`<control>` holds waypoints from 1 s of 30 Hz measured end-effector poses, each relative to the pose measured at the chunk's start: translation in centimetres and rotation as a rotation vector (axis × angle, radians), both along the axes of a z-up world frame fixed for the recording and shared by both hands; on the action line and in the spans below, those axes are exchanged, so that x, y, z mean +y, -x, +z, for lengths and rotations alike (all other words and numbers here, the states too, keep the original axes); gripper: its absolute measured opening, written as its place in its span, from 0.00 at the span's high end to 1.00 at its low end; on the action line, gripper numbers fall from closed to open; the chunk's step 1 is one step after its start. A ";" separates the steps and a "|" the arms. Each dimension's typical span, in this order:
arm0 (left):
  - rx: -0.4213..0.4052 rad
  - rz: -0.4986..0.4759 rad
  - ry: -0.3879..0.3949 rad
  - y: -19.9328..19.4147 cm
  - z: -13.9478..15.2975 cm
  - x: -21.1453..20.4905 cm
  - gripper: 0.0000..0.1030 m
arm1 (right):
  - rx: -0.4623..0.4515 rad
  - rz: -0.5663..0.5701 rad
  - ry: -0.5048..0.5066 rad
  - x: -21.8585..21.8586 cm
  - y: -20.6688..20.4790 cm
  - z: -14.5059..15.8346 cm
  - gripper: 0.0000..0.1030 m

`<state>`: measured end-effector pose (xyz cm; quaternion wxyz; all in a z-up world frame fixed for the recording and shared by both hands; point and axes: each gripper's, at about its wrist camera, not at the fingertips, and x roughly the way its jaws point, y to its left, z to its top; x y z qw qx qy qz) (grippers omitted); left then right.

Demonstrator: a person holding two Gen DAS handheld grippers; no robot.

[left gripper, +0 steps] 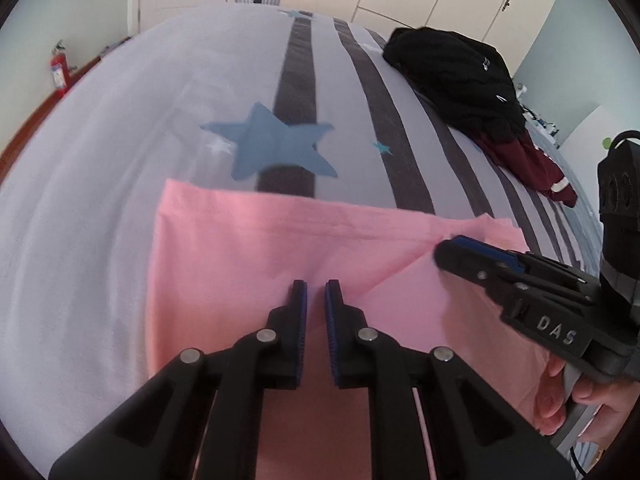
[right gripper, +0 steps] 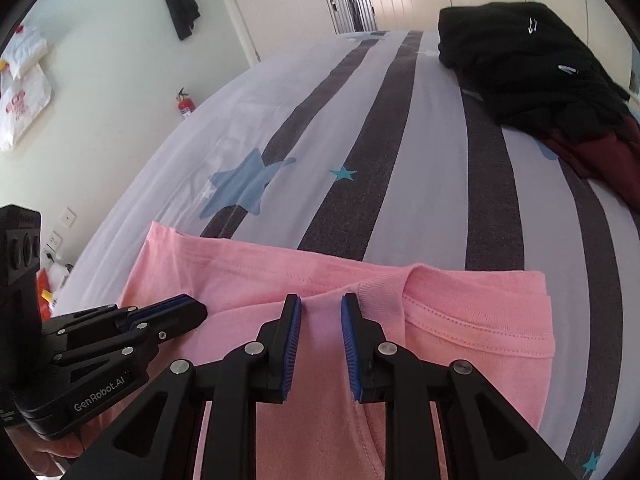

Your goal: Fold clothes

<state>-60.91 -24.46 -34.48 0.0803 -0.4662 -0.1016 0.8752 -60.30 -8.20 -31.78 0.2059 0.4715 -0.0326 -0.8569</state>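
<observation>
A pink T-shirt [left gripper: 248, 240] lies folded on the striped bed cover [left gripper: 120, 140], its far edge straight. In the right wrist view the pink T-shirt [right gripper: 460, 312] shows its ribbed collar [right gripper: 380, 292] and a stitched hem. My left gripper [left gripper: 316, 292] hovers over the shirt's middle, its blue pads only a narrow gap apart with nothing pinched. My right gripper [right gripper: 320, 306] stands open over a raised fold beside the collar. Each gripper shows in the other's view: the right gripper [left gripper: 448, 250] at the shirt's right edge, the left gripper [right gripper: 198, 308] at the left.
A pile of black clothes [right gripper: 528, 64] and a maroon garment [right gripper: 600, 160] lie at the bed's far right. A person's hand [left gripper: 592, 408] holds the right gripper. A fire extinguisher [right gripper: 185, 102] stands by the left wall. Wardrobe doors and suitcases lie beyond the bed.
</observation>
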 end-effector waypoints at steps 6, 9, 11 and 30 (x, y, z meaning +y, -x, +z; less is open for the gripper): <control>0.011 0.084 0.033 0.6 0.4 -3.6 0.91 | 0.030 -0.024 0.013 1.4 0.2 1.6 0.82; -0.028 0.071 0.026 0.8 -1.1 -4.6 0.91 | -0.008 -0.067 0.006 2.4 1.0 0.6 0.81; -0.023 0.054 0.042 0.9 -1.1 -4.6 0.91 | -0.010 -0.052 -0.010 2.3 1.5 0.3 0.81; 0.033 0.144 0.059 -0.6 2.8 -6.3 0.91 | 0.046 -0.180 -0.053 9.1 0.6 2.7 0.81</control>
